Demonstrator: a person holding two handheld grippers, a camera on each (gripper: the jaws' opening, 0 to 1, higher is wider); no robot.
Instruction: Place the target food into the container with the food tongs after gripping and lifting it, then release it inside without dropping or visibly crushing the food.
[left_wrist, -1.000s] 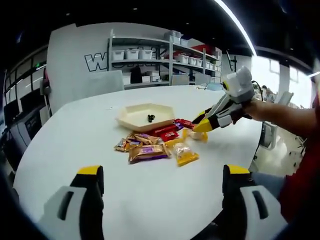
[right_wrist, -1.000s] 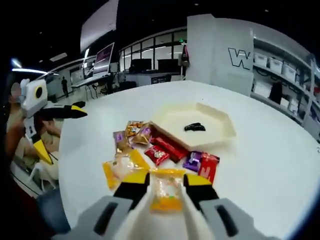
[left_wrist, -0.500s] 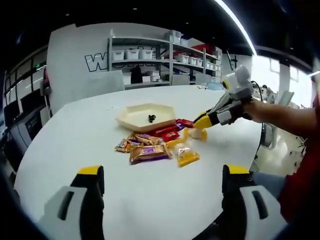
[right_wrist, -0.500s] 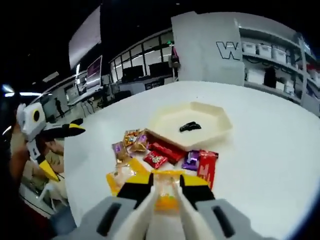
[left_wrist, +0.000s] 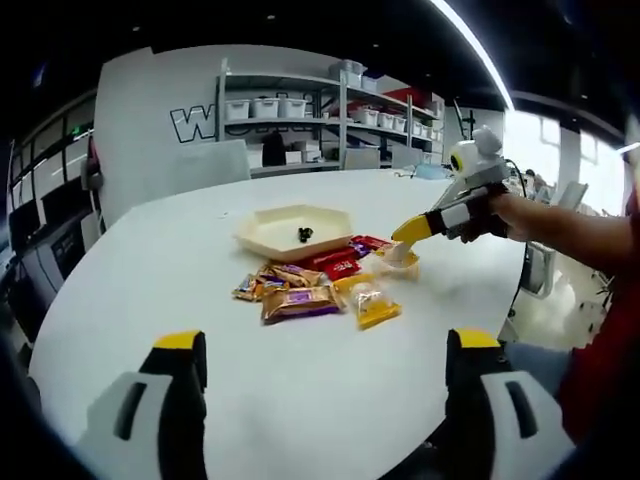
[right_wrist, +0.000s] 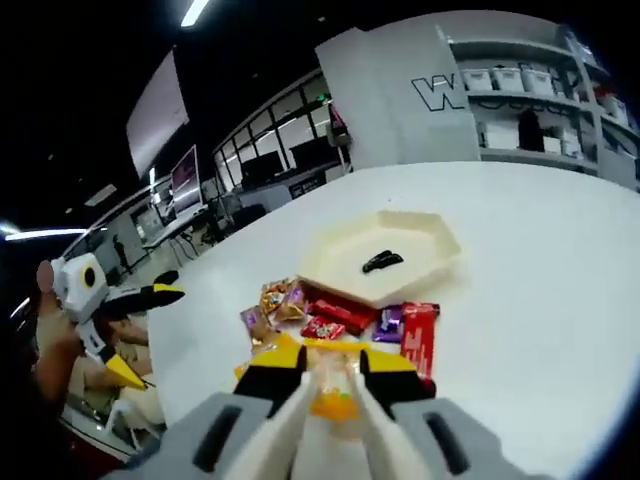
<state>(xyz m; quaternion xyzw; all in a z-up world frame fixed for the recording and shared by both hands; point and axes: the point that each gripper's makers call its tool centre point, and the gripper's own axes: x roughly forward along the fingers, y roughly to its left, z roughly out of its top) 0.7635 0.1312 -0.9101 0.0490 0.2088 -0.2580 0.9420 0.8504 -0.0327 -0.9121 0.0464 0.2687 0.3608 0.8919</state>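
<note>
At the bottom of the right gripper view, the right gripper (right_wrist: 329, 372) had its yellow-tipped jaws closed on a clear yellow snack packet (right_wrist: 333, 390), which sat pinched between them low in the frame. Just above it lay the heap of wrapped snacks (right_wrist: 330, 318) on the white table (right_wrist: 540, 300), red and purple wrappers toward the right of the pile. Higher, near the frame's centre, stood the cream hexagonal tray (right_wrist: 420, 240) with a small dark piece (right_wrist: 381, 262) inside it. At the left edge, the left gripper (right_wrist: 140, 330) showed its jaws spread wide, holding nothing.

In the left gripper view, those same open jaws rose from the bottom corners (far apart, with bare table between them). Mid-frame sat another yellow packet (left_wrist: 376, 306) and the snack pile, then the tray (left_wrist: 270, 235) behind. At right of centre the right gripper (left_wrist: 405, 238) held its packet (left_wrist: 397, 258) above the tabletop. Shelving (left_wrist: 300, 110) filled the upper background.
</note>
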